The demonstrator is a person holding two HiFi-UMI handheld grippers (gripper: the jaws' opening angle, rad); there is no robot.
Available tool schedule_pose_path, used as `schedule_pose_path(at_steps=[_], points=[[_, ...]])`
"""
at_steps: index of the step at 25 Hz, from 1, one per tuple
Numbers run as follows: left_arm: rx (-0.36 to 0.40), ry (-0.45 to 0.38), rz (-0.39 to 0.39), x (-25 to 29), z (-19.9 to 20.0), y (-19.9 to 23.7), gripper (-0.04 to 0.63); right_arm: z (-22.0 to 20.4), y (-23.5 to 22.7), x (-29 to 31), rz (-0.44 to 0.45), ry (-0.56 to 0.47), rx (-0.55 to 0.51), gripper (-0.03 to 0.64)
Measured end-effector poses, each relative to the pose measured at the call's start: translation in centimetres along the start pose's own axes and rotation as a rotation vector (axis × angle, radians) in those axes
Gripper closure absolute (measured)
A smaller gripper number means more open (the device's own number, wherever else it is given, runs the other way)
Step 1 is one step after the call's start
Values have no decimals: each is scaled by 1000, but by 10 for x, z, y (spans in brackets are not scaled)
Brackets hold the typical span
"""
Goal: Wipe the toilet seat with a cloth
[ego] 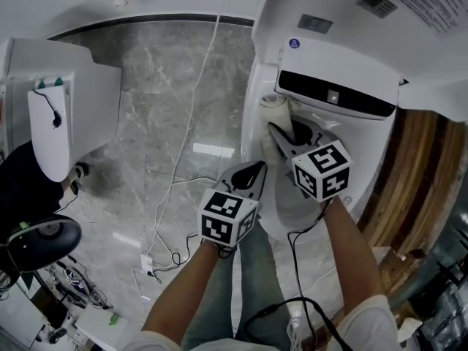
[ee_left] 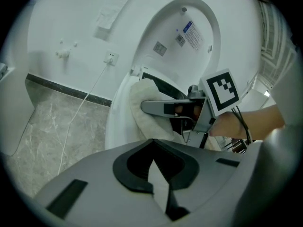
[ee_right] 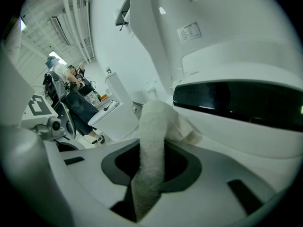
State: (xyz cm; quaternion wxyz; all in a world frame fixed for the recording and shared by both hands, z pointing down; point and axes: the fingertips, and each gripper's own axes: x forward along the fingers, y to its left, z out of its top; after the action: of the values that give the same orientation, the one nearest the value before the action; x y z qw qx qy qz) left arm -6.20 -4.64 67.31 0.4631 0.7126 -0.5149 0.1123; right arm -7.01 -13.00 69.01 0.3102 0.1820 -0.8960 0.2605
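Observation:
The white toilet has its lid (ego: 329,13) raised, and its seat (ego: 291,205) lies below a black strip (ego: 333,93) at the back. A whitish cloth (ego: 273,111) rests on the seat's rear left part. My right gripper (ego: 281,133) is shut on that cloth (ee_right: 152,126), which runs up out of the jaws and folds onto the seat. My left gripper (ego: 255,169) hovers just left of the bowl, shut with nothing in it. The left gripper view shows its closed jaws (ee_left: 154,163) and, beyond them, the right gripper (ee_left: 147,107) pressed into the cloth (ee_left: 140,98).
A white cable (ego: 194,115) trails over the grey marble floor (ego: 161,86) from a wall socket (ee_left: 111,58). Another white fixture (ego: 62,115) stands at the left. Wooden panelling (ego: 417,174) lies right of the toilet. A person in dark clothes (ee_right: 78,105) stands in the background.

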Motion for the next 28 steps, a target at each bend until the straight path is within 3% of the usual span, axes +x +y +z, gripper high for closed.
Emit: schedule_pose_path(at_steps=[17, 28], points=[[39, 37, -14, 12, -8, -18, 584, -21, -54, -41, -133, 0, 42, 515], [75, 80, -47, 30, -21, -47, 584, -52, -104, -88, -239, -14, 193, 515]])
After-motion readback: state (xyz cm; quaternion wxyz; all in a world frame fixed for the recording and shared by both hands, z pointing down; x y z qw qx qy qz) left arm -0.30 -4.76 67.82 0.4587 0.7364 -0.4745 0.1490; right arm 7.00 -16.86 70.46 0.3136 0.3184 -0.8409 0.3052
